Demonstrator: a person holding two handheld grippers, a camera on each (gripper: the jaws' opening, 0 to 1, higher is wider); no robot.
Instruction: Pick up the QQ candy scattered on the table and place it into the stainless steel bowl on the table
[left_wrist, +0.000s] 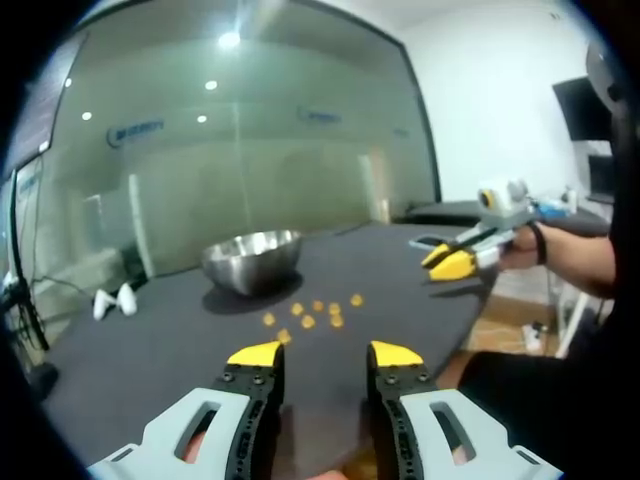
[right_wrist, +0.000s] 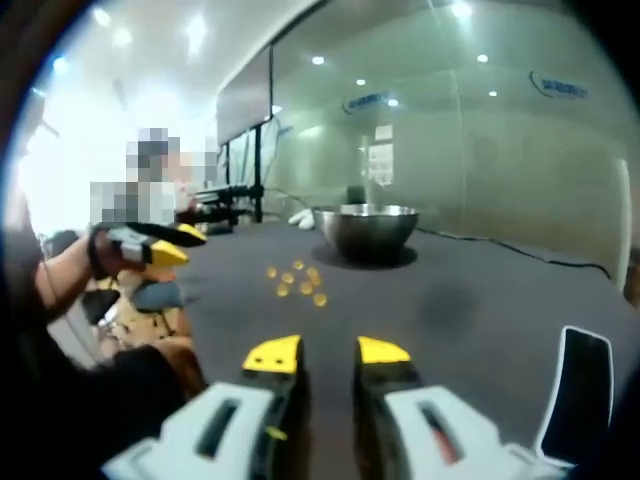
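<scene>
Several small orange QQ candies (left_wrist: 312, 315) lie scattered on the dark table (left_wrist: 150, 350), just in front of the stainless steel bowl (left_wrist: 252, 261). My left gripper (left_wrist: 325, 354) is open above the near table edge, nothing between its yellow-tipped jaws. The right gripper (left_wrist: 447, 262) comes in from the right, held by a hand. In the right gripper view, the candies (right_wrist: 295, 280) lie before the bowl (right_wrist: 366, 231), and my right gripper (right_wrist: 328, 352) is open and holds nothing. The left gripper (right_wrist: 165, 245) shows at the left of that view.
A white two-piece object (left_wrist: 113, 301) lies at the far left of the table. A dark phone-like slab with a white edge (right_wrist: 577, 395) lies near the right gripper. A glass wall stands behind the table. A person sits at the table's side.
</scene>
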